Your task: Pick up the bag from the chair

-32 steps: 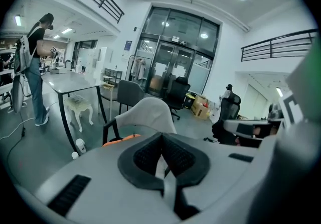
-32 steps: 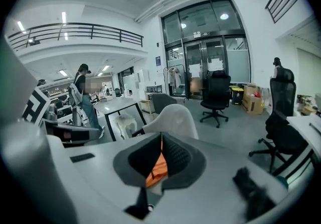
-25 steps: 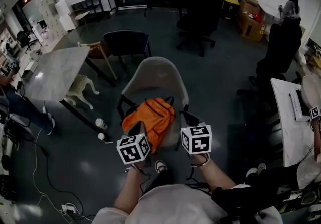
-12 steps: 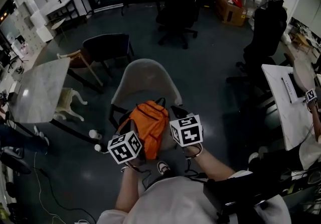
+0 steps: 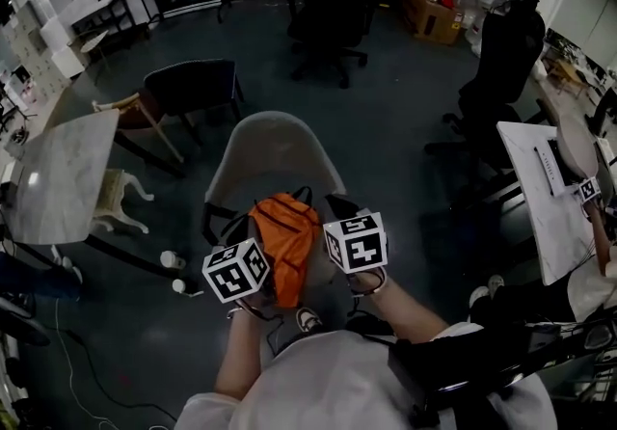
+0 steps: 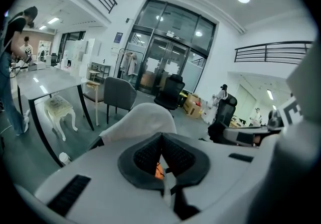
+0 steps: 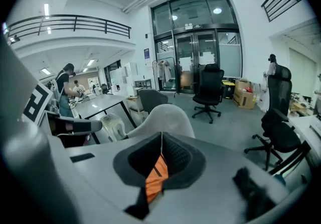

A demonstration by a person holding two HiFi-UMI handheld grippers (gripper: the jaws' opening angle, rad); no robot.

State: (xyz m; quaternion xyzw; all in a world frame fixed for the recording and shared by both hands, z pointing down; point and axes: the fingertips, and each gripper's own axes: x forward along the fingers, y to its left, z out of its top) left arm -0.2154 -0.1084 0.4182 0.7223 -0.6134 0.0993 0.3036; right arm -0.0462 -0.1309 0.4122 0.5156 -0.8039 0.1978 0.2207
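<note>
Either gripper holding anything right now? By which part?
Nothing looks held. The left gripper and the right gripper are both shut, jaws together. The orange bag lies on the chair, showing behind the jaws.

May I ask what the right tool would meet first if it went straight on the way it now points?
Probably the backrest of the pale chair, which stands directly beyond the closed tips of the right tool; the orange bag shows lower. Depth is unclear; it might brush the bag first.

The left gripper [image 6: 161, 138] and right gripper [image 7: 161, 137] are being held out side by side, tilting downward, jaws pressed together.
</note>
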